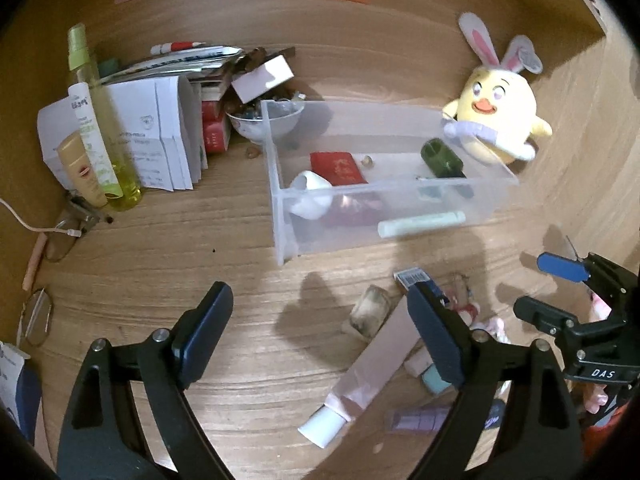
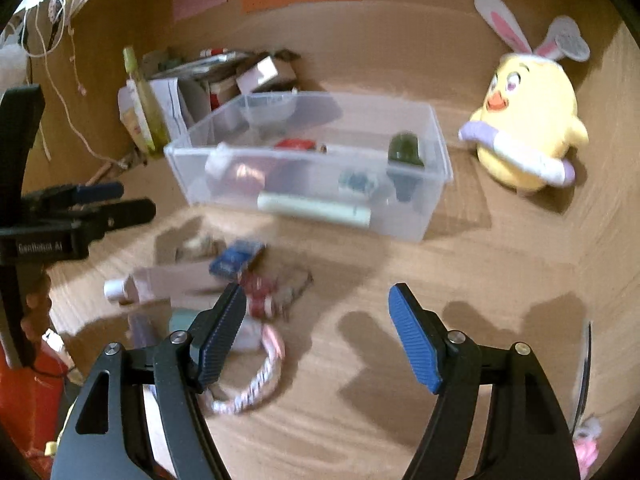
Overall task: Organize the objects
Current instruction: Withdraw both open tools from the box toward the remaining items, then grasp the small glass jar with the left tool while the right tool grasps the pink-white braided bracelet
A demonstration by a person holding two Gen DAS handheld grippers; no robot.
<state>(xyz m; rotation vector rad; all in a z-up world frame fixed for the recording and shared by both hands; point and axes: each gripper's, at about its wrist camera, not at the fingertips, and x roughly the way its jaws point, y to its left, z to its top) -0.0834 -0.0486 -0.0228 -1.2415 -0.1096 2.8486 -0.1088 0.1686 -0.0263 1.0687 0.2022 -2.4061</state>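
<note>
A clear plastic bin [image 1: 280, 184] [image 2: 436, 152] stands mid-desk, holding a red packet [image 1: 338, 168], a dark green bottle [image 1: 440, 158] and a mint tube [image 1: 420, 224]. My left gripper [image 1: 318, 300] hovers open in front of it, above a beige lump [image 1: 370, 312] and a pink tube [image 1: 376, 364], touching neither. The right gripper [image 2: 318, 296] is open and empty over bare wood. Left of it lie a pink-white braided band [image 2: 256, 384] and a blue box [image 2: 236, 260]. Each gripper shows at the edge of the other's view: the right gripper [image 1: 548, 290], the left gripper [image 2: 132, 200].
A yellow plush chick with rabbit ears [image 1: 500, 116] [image 2: 528, 128] leans on the right wall beside the bin. Spray bottles [image 1: 100, 120], folded papers [image 1: 160, 136] and a bowl [image 1: 260, 120] crowd the back left corner. Glasses [image 1: 40, 316] and a cable [image 1: 24, 220] lie at the left.
</note>
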